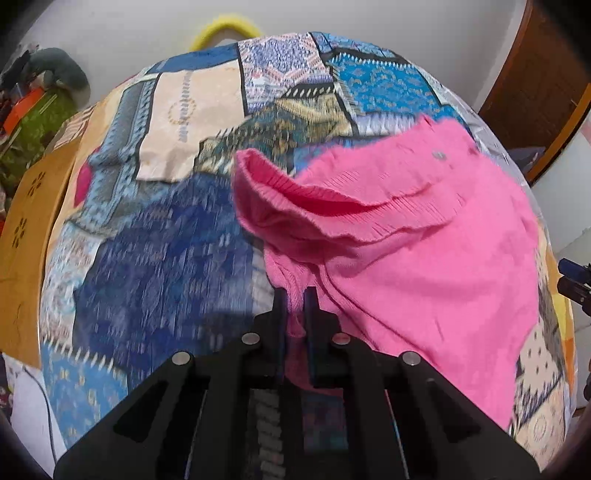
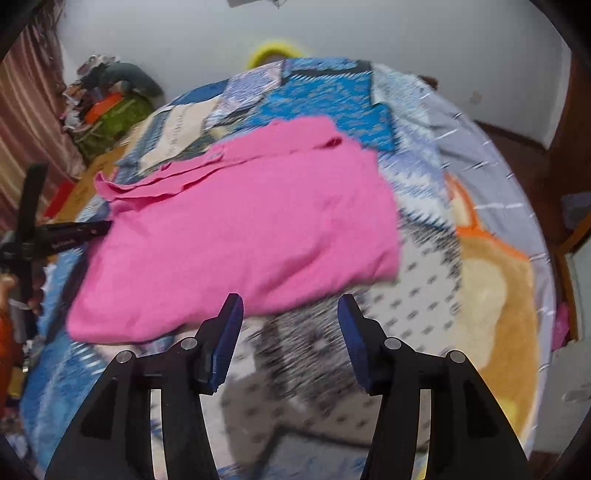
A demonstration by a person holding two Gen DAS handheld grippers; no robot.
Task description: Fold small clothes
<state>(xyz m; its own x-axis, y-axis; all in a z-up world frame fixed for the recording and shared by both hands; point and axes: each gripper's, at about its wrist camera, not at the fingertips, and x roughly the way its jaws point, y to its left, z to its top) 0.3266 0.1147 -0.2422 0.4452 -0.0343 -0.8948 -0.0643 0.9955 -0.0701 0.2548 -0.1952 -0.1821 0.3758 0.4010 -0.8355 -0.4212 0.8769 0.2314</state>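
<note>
A pink knit shirt (image 1: 406,240) with a collar and a snap button lies on a patchwork bedspread (image 1: 155,258). My left gripper (image 1: 295,295) is shut on the shirt's near left edge, with pink cloth pinched between its fingers. In the right wrist view the same shirt (image 2: 240,229) lies spread and partly folded, its near hem just beyond my right gripper (image 2: 290,306). That gripper stands open with only the bedspread (image 2: 424,295) between its blue-padded fingers. The left gripper (image 2: 99,229) shows at the shirt's left edge.
A yellow ring (image 1: 225,29) peeks over the bed's far edge. A heap of clothes and bags (image 1: 33,110) sits far left by the wall. A wooden door (image 1: 543,85) stands at the right. An orange cardboard box (image 1: 26,240) flanks the bed's left side.
</note>
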